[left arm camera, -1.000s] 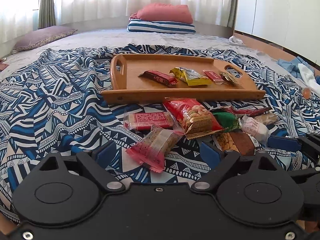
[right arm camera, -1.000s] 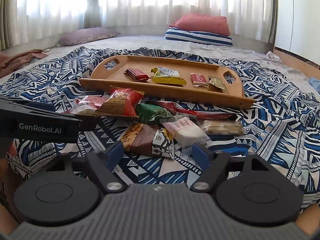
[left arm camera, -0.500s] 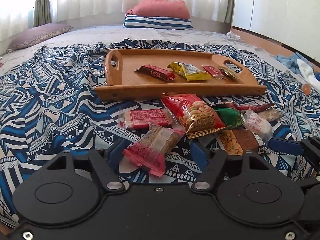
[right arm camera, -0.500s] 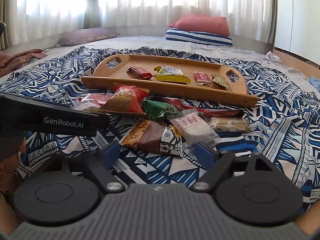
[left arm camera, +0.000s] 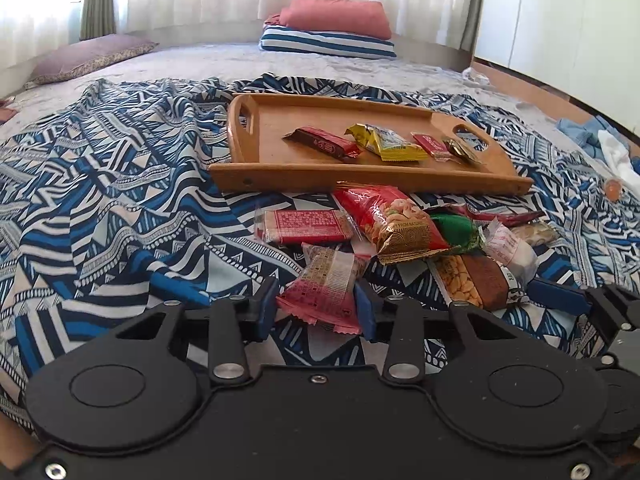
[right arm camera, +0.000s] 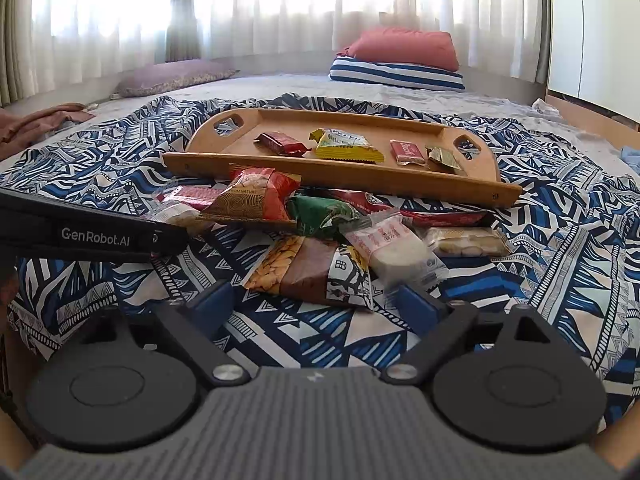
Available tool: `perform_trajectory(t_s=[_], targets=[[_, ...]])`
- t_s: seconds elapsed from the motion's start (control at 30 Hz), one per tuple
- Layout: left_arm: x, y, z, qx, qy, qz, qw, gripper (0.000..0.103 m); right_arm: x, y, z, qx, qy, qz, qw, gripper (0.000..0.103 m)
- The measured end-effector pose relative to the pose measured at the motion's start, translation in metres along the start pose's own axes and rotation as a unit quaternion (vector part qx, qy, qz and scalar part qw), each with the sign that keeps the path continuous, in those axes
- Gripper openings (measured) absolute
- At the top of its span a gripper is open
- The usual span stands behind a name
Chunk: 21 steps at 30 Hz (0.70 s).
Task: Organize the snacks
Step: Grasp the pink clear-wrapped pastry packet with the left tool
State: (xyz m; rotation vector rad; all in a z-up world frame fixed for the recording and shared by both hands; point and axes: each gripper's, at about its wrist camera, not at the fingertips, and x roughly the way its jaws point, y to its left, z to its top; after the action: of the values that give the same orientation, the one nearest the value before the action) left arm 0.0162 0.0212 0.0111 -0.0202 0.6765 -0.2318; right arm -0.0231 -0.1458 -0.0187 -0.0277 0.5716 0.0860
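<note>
While your left gripper (left arm camera: pixel 318 312) has just been closing its jaws, the pink-wrapped snack (left arm camera: pixel 326 290) sits between the blue pads, which now look to press on both its sides; it lies on the patterned blanket (left arm camera: pixel 120 208), nearest you in the loose heap. Your right gripper (right arm camera: pixel 316 300) has just been opening wider and holds nothing, its jaws set either side of the near end of the peanut bar (right arm camera: pixel 308 270), not touching it.

Just beyond lie the red flat packet (left arm camera: pixel 306 226), the red-and-gold nut bag (left arm camera: pixel 394 220), a green packet (left arm camera: pixel 456 228) and a white-wrapped cake (right arm camera: pixel 394 244), several overlapping. Farther on, past the heap, stands the wooden tray (left arm camera: pixel 360 178), its near rail close to the nut bag; four small snacks lie in a row on its floor, towards its right end.

Your grip is on crinkly film at the packet's near end, so I judge it could slide out as you lift. The far end seems to touch the red flat packet, so a low drag could pull that along. The tray's near rail stands raised: carry the packet too low and it may catch there. If your right jaws close low, they may pinch blanket under the bar.
</note>
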Motion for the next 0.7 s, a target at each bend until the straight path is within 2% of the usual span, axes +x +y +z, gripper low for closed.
perform_trajectory(t_s=[0.4, 0.53, 0.7], targets=[[-0.020, -0.004, -0.014, -0.001, -0.016, 0.021, 0.9997, 0.038, -0.004, -0.001, -0.003, 0.025, -0.015, -0.006, 1.000, 0.095], [-0.028, -0.002, -0.013, -0.005, -0.042, 0.010, 0.9990, 0.039, -0.006, -0.003, -0.001, 0.037, -0.018, -0.007, 0.999, 0.089], [-0.027, -0.003, -0.005, 0.007, -0.052, 0.005, 0.9986, 0.041, -0.009, -0.001, -0.002, 0.042, -0.023, -0.004, 0.999, 0.080]])
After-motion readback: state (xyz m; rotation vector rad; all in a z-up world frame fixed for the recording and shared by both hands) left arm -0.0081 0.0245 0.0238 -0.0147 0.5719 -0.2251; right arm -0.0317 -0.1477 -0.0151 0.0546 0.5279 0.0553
